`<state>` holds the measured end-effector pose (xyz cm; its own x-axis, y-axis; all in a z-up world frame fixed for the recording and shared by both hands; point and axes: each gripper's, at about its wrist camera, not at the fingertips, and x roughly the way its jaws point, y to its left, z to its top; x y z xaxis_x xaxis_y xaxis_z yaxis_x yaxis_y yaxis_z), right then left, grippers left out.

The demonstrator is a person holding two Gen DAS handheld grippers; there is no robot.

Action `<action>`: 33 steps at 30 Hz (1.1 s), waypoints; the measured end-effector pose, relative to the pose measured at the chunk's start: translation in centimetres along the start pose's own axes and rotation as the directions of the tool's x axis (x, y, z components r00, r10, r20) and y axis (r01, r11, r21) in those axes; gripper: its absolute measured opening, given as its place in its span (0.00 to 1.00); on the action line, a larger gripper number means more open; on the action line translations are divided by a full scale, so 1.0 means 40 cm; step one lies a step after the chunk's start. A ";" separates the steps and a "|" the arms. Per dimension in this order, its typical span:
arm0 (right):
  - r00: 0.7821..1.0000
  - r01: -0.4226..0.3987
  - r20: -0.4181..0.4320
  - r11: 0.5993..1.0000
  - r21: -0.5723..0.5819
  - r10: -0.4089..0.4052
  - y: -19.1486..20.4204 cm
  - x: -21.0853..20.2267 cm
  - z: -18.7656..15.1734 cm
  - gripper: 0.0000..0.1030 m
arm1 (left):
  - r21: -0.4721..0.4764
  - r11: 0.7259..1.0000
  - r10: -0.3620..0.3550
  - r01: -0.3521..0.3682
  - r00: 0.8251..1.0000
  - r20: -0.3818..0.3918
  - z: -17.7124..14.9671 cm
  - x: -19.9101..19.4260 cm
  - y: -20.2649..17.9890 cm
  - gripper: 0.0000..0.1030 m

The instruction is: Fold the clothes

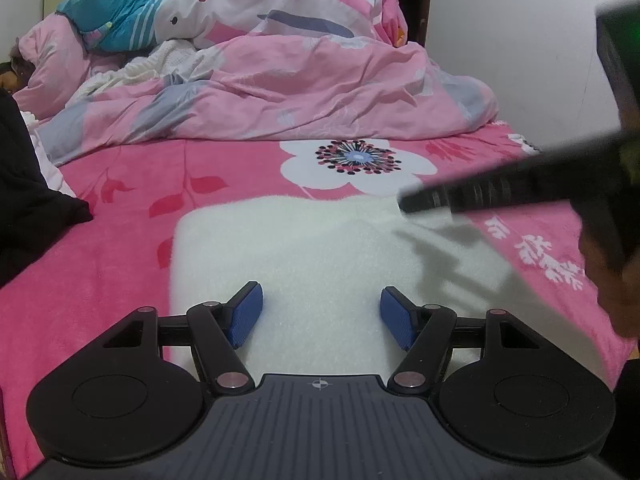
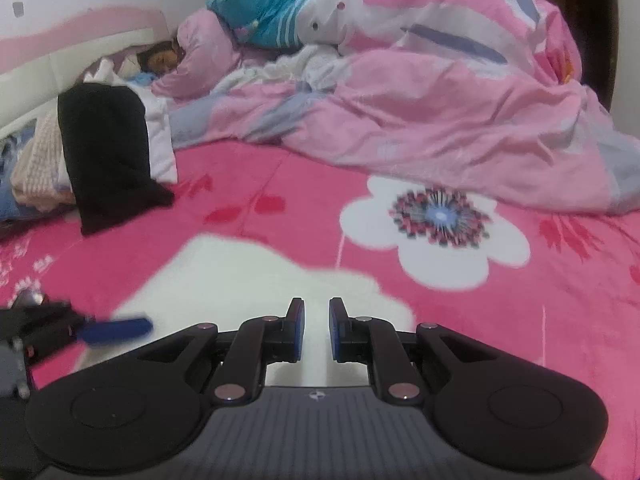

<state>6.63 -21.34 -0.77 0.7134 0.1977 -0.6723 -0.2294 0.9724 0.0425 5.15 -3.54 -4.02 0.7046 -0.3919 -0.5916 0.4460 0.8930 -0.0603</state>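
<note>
Left gripper (image 1: pixel 322 318) jaws stood wide apart, nothing between, hovering over fluffy white garment (image 1: pixel 320 256). Right gripper (image 2: pixel 316 330) jaws nearly together, narrow gap, nothing pinched, tilted down over same garment's edge. Garment lay flat, squarish, on fuzzy pink floral sheet (image 2: pixel 280 208). Crumpled pink duvet (image 1: pixel 320 88) behind; black cloth (image 2: pixel 108 152) at left.

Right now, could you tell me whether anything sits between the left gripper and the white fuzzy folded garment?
Nothing visible does: the left gripper hangs open directly over the white fuzzy folded garment on the pink floral bedsheet.
</note>
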 end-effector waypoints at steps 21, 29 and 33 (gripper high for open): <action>0.998 -0.012 0.059 1.000 -0.016 0.013 0.031 -0.040 -0.104 0.15 | 0.031 0.999 0.043 -0.041 0.997 -0.065 0.030 0.004 -0.021 0.65; 0.996 -0.033 0.088 0.999 0.005 0.032 0.018 -0.043 -0.120 0.15 | 0.056 0.998 0.034 -0.030 0.997 -0.065 0.001 -0.079 -0.054 0.65; 0.996 -0.035 0.087 0.999 0.008 0.034 0.019 -0.046 -0.120 0.15 | 0.064 0.997 0.052 -0.049 0.997 -0.056 -0.031 -0.068 -0.067 0.67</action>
<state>1.97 -21.56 -3.07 0.7599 0.2407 -0.6038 -0.2487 0.9659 0.0721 1.36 -4.60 -3.24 0.6951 -0.3318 -0.6378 0.4456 0.8950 0.0200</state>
